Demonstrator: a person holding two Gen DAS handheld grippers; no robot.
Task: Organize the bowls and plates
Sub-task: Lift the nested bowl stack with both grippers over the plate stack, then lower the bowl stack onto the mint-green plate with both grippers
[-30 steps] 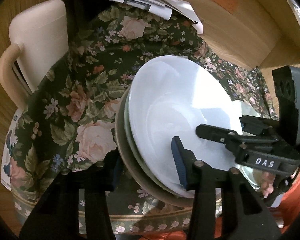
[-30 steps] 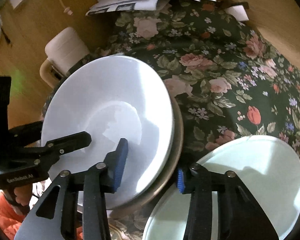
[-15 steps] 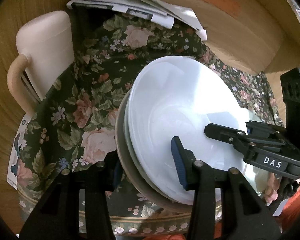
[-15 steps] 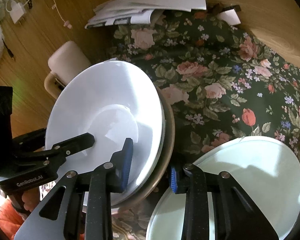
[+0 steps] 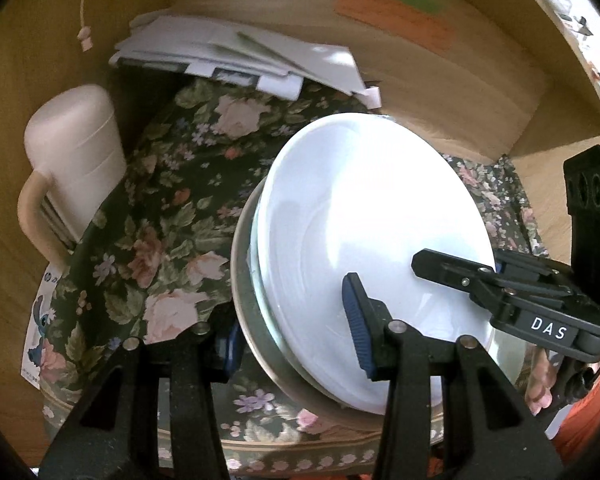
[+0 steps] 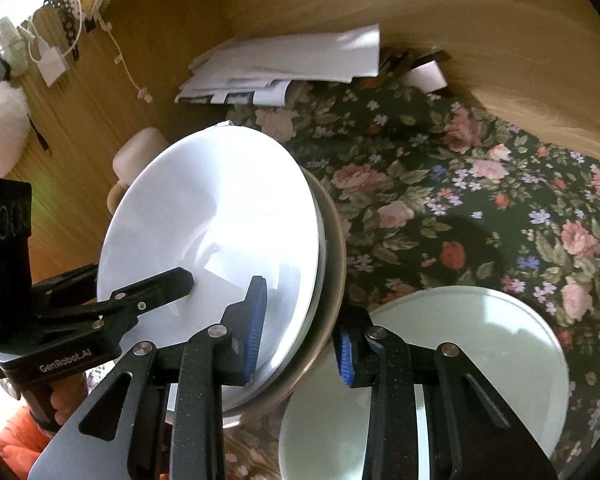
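Two grippers clamp one stack of dishes from opposite rims: the left gripper has its jaws part-closed across the near-left edge, and the right gripper pinches the stack's right edge, jaws narrow, one pad on the white face and one behind the rim. In that stack, a white plate sits on top of a thin pale one, both inside a grey-rimmed dish. It is held tilted above the floral tablecloth, so the gathering looks mostly done. One pale green plate lies alone on the cloth at near right, not yet stacked.
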